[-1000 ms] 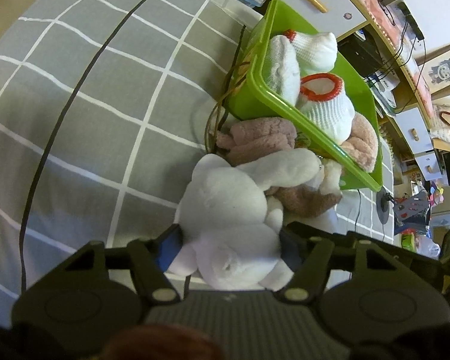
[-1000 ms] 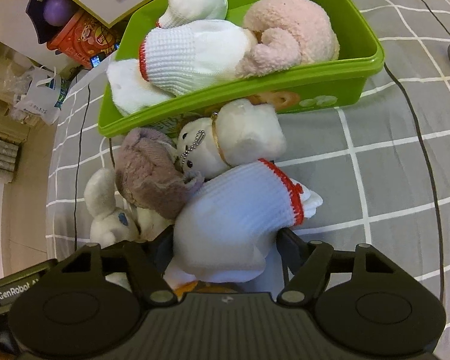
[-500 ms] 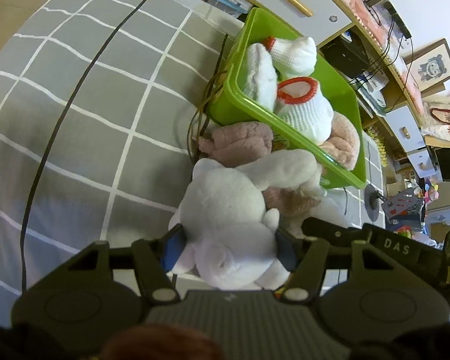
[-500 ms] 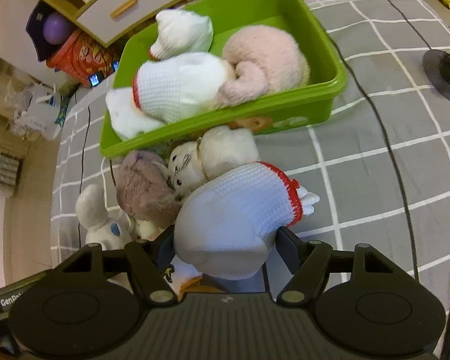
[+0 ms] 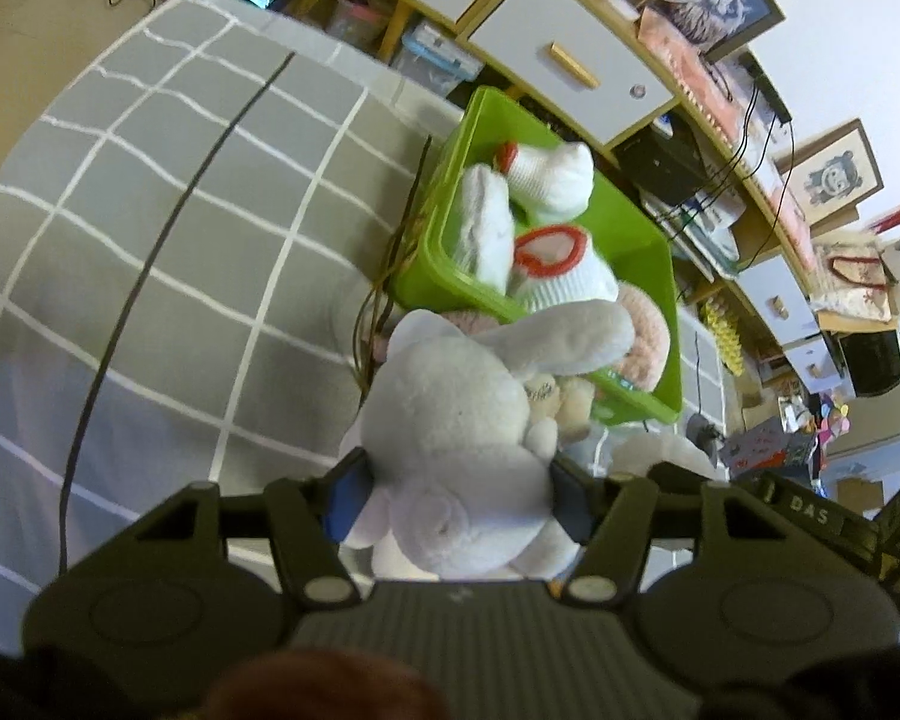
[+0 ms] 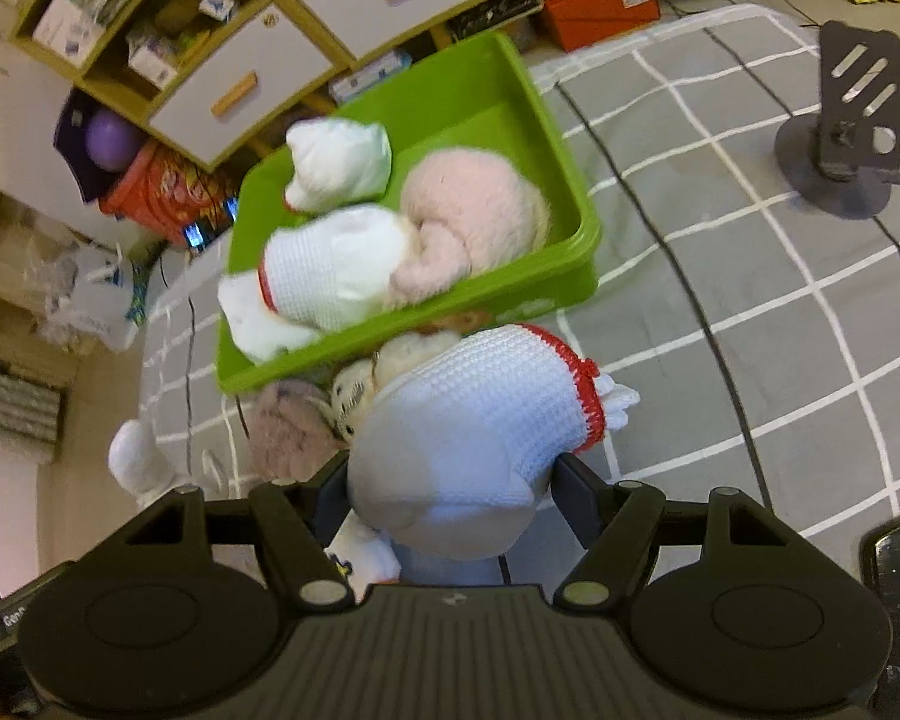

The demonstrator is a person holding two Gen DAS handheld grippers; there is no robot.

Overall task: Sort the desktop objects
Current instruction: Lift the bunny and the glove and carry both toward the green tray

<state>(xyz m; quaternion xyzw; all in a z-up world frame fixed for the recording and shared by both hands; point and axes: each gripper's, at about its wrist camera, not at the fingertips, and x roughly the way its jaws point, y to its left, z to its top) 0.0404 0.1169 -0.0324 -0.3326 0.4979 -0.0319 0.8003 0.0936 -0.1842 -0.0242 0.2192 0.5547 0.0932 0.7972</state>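
My left gripper (image 5: 459,495) is shut on a white plush rabbit (image 5: 456,420) and holds it well above the checked cloth, near the green bin (image 5: 444,228). My right gripper (image 6: 453,495) is shut on a white knitted toy with a red trim (image 6: 468,420), lifted above the cloth in front of the green bin (image 6: 492,90). The bin holds a pink plush (image 6: 468,210) and white knitted toys (image 6: 330,264). A small cream bear (image 6: 360,396) and a mauve plush (image 6: 288,426) lie beside the bin's near wall.
A grey checked cloth (image 6: 750,312) covers the surface, with a black cable (image 5: 150,276) across it. A dark phone stand (image 6: 840,138) stands at the right. Cabinets with drawers (image 5: 570,54) and cluttered shelves lie beyond the bin.
Both grippers have risen with their toys, so the bin and cloth look smaller and farther below. The rabbit and knitted toy have come up off the pile.
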